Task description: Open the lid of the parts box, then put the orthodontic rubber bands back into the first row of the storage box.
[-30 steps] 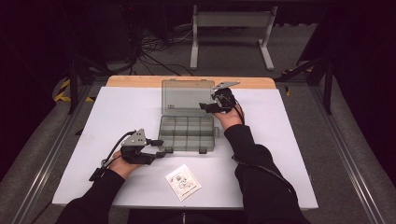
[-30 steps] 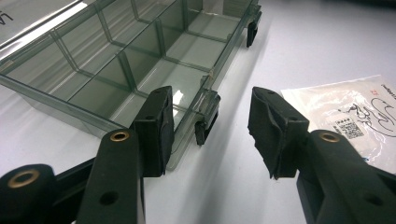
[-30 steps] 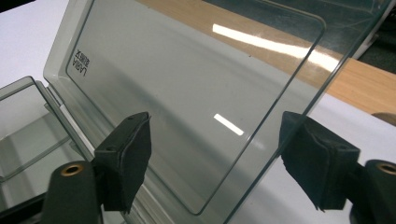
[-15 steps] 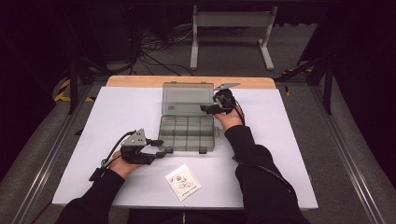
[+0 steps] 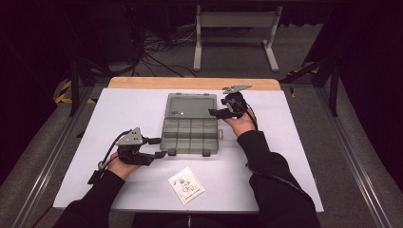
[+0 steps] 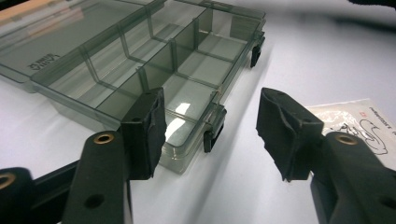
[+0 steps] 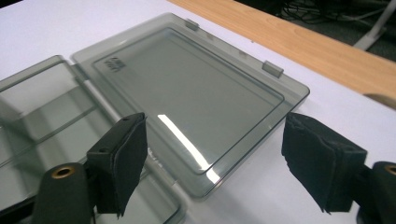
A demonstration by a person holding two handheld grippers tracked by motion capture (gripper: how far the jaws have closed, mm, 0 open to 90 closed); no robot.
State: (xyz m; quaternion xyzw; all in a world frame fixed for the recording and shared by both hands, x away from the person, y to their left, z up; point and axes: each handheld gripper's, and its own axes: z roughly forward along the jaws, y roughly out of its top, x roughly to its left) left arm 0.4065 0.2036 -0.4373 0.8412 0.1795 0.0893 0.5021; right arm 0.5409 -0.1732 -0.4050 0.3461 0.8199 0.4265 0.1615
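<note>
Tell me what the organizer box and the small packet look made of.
Organizer box: apparently hard, smoke-tinted clear plastic, glossy; the table shows through and light glints off its lid. Small packet: seemingly thin clear plastic film over a printed white insert.

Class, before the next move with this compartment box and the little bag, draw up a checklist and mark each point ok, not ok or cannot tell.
1. Lid lies fully open, flat on the table: ok.
2. Box compartments empty: ok.
3. Left gripper jaws just opened, nothing pinched: ok.
4. Right gripper open, empty: ok.
5. Bag within reach, untouched: ok.
6. Bag's contents: cannot tell.
</note>
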